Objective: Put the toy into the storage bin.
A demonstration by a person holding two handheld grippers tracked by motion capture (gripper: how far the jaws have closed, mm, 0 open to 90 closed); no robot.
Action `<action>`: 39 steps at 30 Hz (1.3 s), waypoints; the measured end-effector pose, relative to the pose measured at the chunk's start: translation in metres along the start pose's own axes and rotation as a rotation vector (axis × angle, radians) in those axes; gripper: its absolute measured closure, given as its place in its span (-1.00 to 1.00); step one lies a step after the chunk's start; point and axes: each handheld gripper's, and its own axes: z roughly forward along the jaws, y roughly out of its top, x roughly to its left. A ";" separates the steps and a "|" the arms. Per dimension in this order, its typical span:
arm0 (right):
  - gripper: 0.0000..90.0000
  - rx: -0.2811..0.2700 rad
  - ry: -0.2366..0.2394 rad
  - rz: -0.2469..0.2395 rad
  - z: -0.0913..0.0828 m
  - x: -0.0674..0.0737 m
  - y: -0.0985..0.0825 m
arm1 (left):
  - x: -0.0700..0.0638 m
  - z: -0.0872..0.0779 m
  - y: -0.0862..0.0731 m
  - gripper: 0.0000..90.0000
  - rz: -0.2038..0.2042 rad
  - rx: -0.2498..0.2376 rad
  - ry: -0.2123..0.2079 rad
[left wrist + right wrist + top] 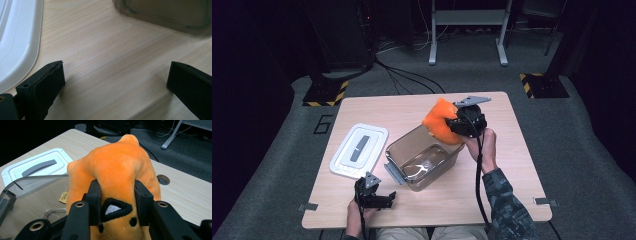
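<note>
Right fingers (117,202) clamp the toy (115,170) above the bin's (424,160) one-o'clock rim, lowering left; left fingers (47,82) apart.

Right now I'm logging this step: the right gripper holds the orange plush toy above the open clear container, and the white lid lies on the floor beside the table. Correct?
One thing is wrong: the white lid lies on the table, left of the clear container, as the high view shows. The rest stands: the right gripper holds the orange plush toy above the open container.
</note>
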 end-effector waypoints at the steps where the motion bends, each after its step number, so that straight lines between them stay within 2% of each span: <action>1: 0.42 0.000 0.000 0.001 0.001 0.001 0.000 | 0.000 0.000 0.000 -0.98 0.000 0.000 0.000; 17: 0.41 0.003 0.067 0.008 0.007 0.013 -0.003 | 0.000 0.000 0.000 -0.97 -0.001 0.000 0.000; 39: 0.39 0.037 0.120 0.065 0.023 0.010 -0.021 | 0.000 -0.001 0.000 -0.97 0.004 0.007 -0.003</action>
